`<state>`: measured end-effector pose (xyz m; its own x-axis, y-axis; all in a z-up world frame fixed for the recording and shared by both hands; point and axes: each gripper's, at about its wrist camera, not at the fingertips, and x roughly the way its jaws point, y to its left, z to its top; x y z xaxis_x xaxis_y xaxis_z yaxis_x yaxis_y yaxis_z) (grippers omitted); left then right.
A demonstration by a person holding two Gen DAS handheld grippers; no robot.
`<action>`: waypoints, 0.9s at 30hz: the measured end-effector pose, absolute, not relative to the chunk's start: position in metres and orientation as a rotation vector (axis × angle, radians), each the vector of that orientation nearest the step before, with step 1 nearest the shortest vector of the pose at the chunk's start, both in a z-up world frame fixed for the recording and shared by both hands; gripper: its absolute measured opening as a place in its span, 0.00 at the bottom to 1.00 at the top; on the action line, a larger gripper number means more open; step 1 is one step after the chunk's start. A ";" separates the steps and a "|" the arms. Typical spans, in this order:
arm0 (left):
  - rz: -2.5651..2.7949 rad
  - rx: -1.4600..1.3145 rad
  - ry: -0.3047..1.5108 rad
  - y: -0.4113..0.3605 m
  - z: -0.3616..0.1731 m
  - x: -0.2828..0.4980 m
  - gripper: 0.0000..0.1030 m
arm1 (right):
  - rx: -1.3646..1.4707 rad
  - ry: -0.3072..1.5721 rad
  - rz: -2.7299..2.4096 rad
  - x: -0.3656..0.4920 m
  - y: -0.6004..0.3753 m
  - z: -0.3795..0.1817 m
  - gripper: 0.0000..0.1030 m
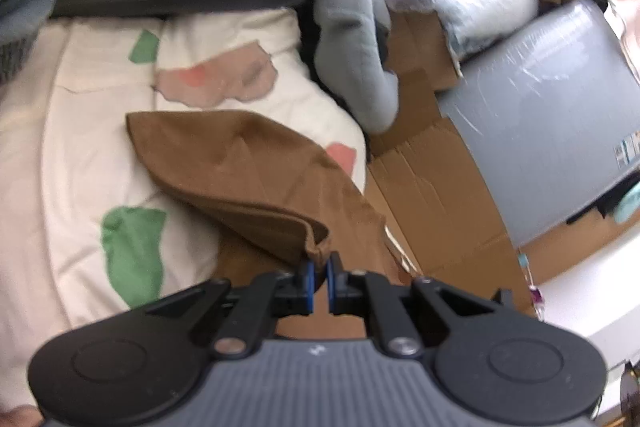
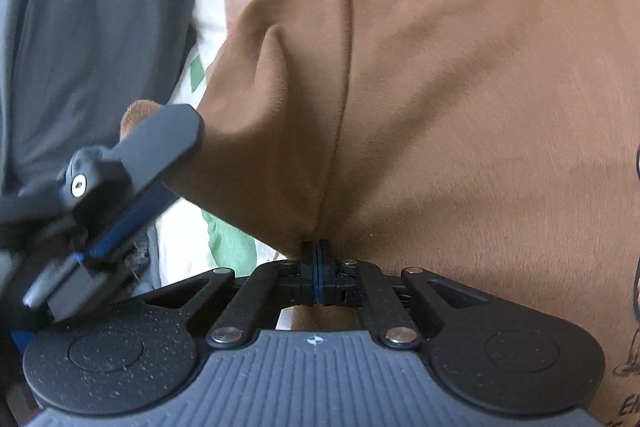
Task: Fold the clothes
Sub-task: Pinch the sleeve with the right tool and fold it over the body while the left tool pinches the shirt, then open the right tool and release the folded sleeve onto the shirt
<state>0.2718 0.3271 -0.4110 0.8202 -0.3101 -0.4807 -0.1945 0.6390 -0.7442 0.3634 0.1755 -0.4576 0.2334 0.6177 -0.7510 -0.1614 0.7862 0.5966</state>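
- At far left of the left wrist view, the cream bedspread [image 1: 80, 131] lies soft and slightly rumpled, printed with green and pink patches; it serves as the folding surface.
- On it lies the brown garment [image 1: 240, 163], a matte, suede-looking fabric with one end flat on the bed and the near end lifted.
- The left gripper [image 1: 319, 273] has its blue-padded jaws clamped on a hemmed corner of that garment, probably so the edge can be carried across for a fold.
- Right of the bed, a grey-blue plush toy [image 1: 352, 43] leans on flattened cardboard [image 1: 432, 167], beside a grey wrapped box [image 1: 540, 115]; all sit clear of the work.
- In the right wrist view, the right gripper [image 2: 319, 259] has its jaws closed on a pinched ridge of the same cloth, from which a crease runs upward.
- With both ends gripped, the cloth likely hangs taut between them.
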 end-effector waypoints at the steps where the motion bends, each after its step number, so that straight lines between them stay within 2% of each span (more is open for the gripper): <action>1: -0.079 -0.889 0.634 0.326 -0.411 0.271 0.06 | 0.445 1.223 0.559 0.363 0.175 -0.458 0.03; 5: -0.113 -0.882 0.665 0.323 -0.412 0.269 0.08 | 0.470 1.209 0.561 0.361 0.172 -0.461 0.03; 9: -0.135 -0.882 0.685 0.322 -0.411 0.264 0.19 | 0.465 1.206 0.560 0.360 0.172 -0.462 0.06; 15: -0.104 -0.894 0.665 0.337 -0.406 0.241 0.23 | 0.367 1.246 0.572 0.364 0.178 -0.450 0.09; 18: -0.086 -0.899 0.656 0.345 -0.404 0.229 0.24 | 0.307 1.262 0.583 0.366 0.181 -0.440 0.24; 20: -0.059 -0.896 0.663 0.350 -0.406 0.226 0.24 | 0.271 1.256 0.598 0.367 0.192 -0.432 0.42; 27: 0.046 -0.821 0.742 0.358 -0.420 0.228 0.24 | 0.079 1.272 0.628 0.351 0.184 -0.406 0.44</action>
<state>0.2285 0.3581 -0.4198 0.7509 -0.2375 -0.6162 -0.3118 0.6951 -0.6478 0.3512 0.1842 -0.4058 0.1523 0.4792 -0.8644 -0.3949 0.8313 0.3912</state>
